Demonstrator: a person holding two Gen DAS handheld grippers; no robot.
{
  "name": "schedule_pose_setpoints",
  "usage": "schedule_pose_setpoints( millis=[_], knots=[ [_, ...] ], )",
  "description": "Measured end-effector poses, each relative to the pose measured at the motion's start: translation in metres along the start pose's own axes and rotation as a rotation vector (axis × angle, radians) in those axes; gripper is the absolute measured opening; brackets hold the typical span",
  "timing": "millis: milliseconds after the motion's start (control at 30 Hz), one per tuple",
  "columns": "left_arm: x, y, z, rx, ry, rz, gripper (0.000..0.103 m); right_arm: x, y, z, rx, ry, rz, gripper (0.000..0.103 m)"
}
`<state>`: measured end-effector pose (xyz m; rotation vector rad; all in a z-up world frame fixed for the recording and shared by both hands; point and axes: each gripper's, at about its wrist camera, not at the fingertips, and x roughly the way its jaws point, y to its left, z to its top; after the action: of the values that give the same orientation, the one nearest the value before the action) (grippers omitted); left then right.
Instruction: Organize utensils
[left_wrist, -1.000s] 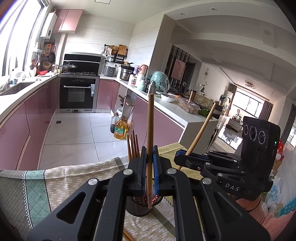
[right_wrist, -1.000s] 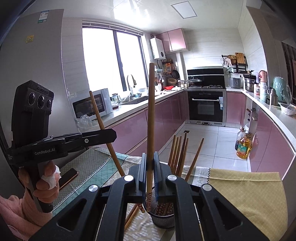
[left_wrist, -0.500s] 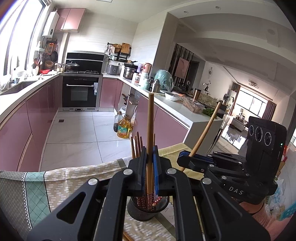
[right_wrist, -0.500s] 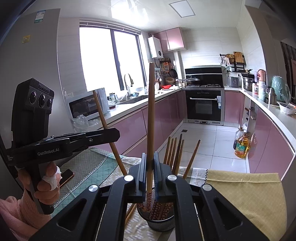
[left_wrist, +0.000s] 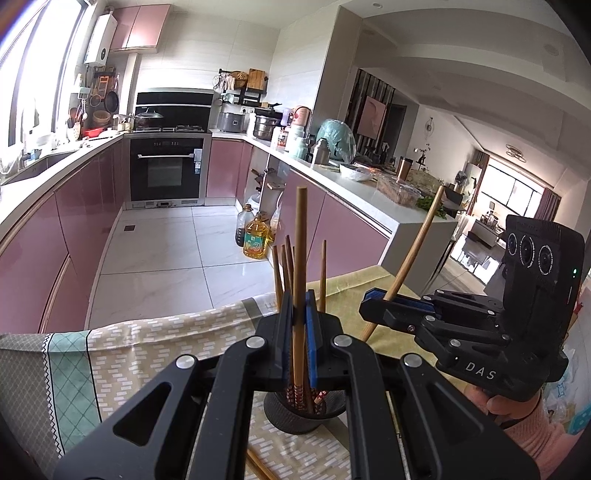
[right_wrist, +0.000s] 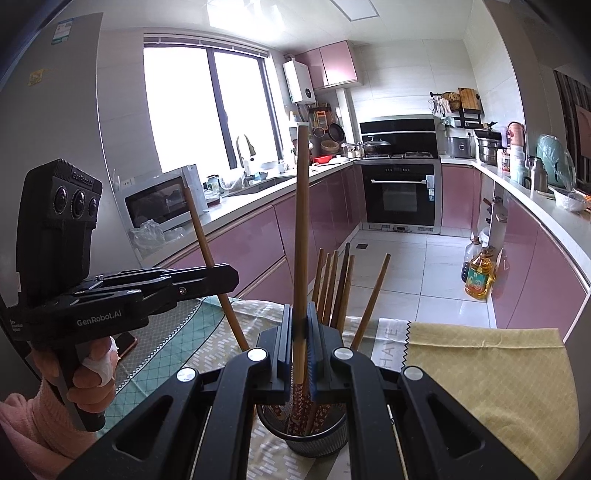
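My left gripper (left_wrist: 300, 314) is shut on a wooden chopstick (left_wrist: 300, 251) held upright, its patterned tip over the black mesh holder (left_wrist: 299, 415). My right gripper (right_wrist: 300, 325) is shut on another wooden chopstick (right_wrist: 301, 221), upright, its tip inside the same mesh holder (right_wrist: 306, 439). Several chopsticks (right_wrist: 334, 284) stand in the holder. The right gripper also shows in the left wrist view (left_wrist: 373, 308), and the left gripper in the right wrist view (right_wrist: 225, 277), each with its chopstick.
The holder stands on a patterned tablecloth (left_wrist: 147, 350) with a yellow cloth (right_wrist: 487, 373) beside it. Loose chopsticks (left_wrist: 262, 467) lie on the cloth near the holder. A phone (right_wrist: 125, 341) lies at the left. Kitchen counters and oil bottles (left_wrist: 255, 240) are beyond the table edge.
Both grippers have lowered toward the holder with their chopsticks. The chopstick tips now reach down into or just above the holder's mouth.
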<state>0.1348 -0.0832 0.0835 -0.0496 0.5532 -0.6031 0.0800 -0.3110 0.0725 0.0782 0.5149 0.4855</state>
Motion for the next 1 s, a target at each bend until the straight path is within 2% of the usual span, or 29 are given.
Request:
schedule_pose_setpoints(
  millis=[1000],
  knots=[
    [0.017,-0.003,-0.009,0.021,0.062,0.034,0.007,0.025,-0.013,-0.007,0.031,0.077,-0.007,0.006]
  ],
)
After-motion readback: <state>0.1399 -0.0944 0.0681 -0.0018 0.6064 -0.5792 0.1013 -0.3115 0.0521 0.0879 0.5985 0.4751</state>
